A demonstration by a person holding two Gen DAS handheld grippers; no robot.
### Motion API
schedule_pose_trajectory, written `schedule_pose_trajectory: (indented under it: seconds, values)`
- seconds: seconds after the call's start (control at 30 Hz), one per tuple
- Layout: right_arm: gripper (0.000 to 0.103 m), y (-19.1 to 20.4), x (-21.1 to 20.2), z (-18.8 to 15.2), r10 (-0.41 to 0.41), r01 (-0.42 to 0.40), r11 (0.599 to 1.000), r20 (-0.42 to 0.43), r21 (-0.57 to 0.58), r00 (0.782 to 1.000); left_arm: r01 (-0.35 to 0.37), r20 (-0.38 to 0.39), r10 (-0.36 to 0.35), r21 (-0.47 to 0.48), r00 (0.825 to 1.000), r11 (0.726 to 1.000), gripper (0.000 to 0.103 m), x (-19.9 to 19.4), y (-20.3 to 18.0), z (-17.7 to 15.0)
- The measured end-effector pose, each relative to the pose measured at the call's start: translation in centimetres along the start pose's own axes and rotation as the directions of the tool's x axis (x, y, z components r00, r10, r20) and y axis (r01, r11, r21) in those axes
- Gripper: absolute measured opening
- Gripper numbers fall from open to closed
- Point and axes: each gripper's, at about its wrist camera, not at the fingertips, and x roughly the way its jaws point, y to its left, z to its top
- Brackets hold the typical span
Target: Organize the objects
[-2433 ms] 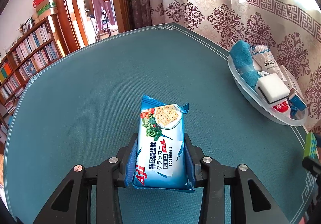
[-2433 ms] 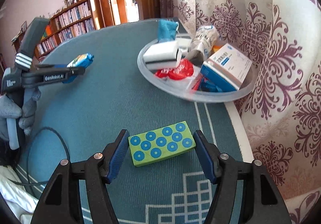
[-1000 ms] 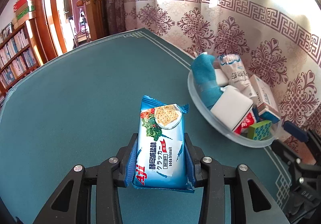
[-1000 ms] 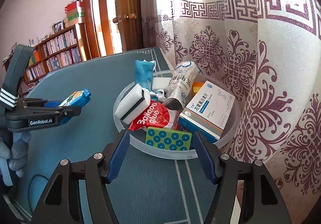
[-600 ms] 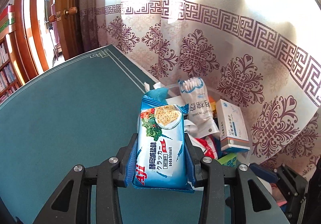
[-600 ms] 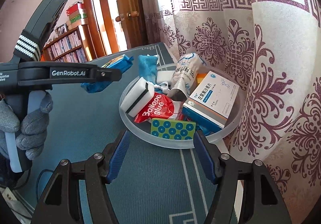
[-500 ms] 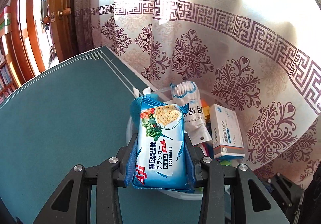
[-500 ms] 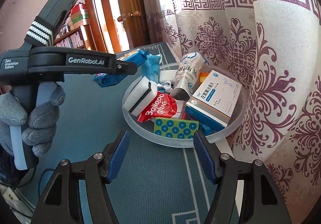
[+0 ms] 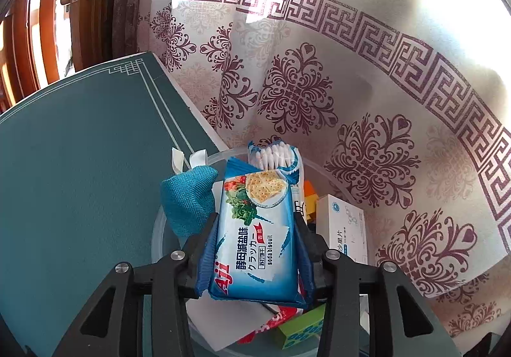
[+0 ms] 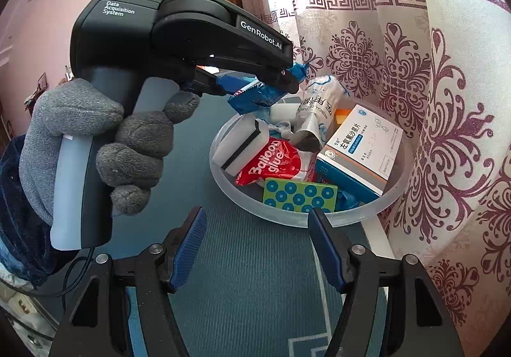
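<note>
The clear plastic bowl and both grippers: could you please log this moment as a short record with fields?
container: clear round plastic bowl, on the teal table mat beside the patterned curtain
bowl contents: green block with blue dots, red Balloon glue packet, white sponge with black stripe, white and blue medicine box, cotton swab bag
left gripper: shut on blue soda biscuit packet, held above the bowl
right gripper: open, empty, short of the bowl rim
step left: biscuit packet not yet released
</note>
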Motion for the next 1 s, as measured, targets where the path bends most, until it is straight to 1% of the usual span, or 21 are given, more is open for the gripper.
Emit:
schedule_pose_trajectory:
  seconds: [0.07,0.13,0.23,0.3,0.37,0.4,0.47,0.53,0.6,0.63,0.7,0.87,1.0]
  values:
    - [0.067,0.0,0.1,0.0,0.0,0.0,1.0,-0.003,0.002,1.0,-0.004,0.007,0.005,-0.012,1.0,1.0,0.065,-0.1,0.3,-0.1]
    - [0.067,0.0,0.0,0.0,-0.003,0.003,1.0,-0.004,0.003,1.0,-0.002,0.017,0.002,-0.02,1.0,1.0,0.069,-0.4,0.6,-0.3]
    - [0.067,0.1,0.0,-0.1,-0.008,0.008,1.0,-0.002,0.002,1.0,-0.008,0.024,0.008,-0.018,1.0,1.0,0.069,-1.0,0.9,-0.4]
    - [0.067,0.2,0.0,-0.1,-0.012,0.012,1.0,-0.003,0.002,1.0,-0.029,0.041,0.029,-0.013,0.999,1.0,0.074,-1.5,1.0,-0.5]
    - [0.067,0.2,0.0,-0.1,-0.015,0.015,1.0,-0.005,0.004,1.0,-0.086,0.078,0.085,0.013,0.993,0.996,0.084,-2.3,0.9,-0.8]
    - [0.067,0.2,0.0,-0.1,-0.017,0.017,1.0,-0.005,0.006,1.0,-0.126,0.104,0.122,0.033,0.987,0.991,0.086,-2.7,0.6,-1.0]
    - [0.068,0.1,0.1,-0.1,-0.022,0.022,1.0,-0.006,0.012,1.0,-0.198,0.155,0.185,0.073,0.97,0.977,0.097,-3.3,0.3,-1.4]
    - [0.073,0.0,0.0,-0.1,-0.031,0.031,0.999,-0.002,0.02,1.0,-0.251,0.195,0.227,0.109,0.954,0.962,0.102,-4.0,0.0,-2.1]
    - [0.079,-0.2,0.1,0.0,-0.046,0.046,0.999,0.003,0.03,0.999,-0.292,0.22,0.257,0.141,0.941,0.946,0.103,-4.5,-0.3,-2.8]
    - [0.08,-0.3,0.1,0.0,-0.056,0.056,0.998,0.006,0.034,0.998,-0.306,0.224,0.268,0.157,0.937,0.939,0.103,-4.7,-0.5,-3.1]
    - [0.086,-0.5,0.0,0.0,-0.081,0.081,0.996,0.01,0.043,0.997,-0.327,0.224,0.286,0.178,0.932,0.928,0.103,-5.0,-0.6,-3.7]
    - [0.095,-1.1,-0.1,-0.1,-0.145,0.144,0.988,0.016,0.063,0.989,-0.348,0.221,0.312,0.153,0.924,0.925,0.103,-6.1,0.0,-4.8]
    - [0.1,-1.2,-0.4,-0.2,-0.177,0.175,0.983,0.02,0.063,0.984,-0.375,0.241,0.336,0.14,0.91,0.916,0.103,-7.0,0.3,-5.5]
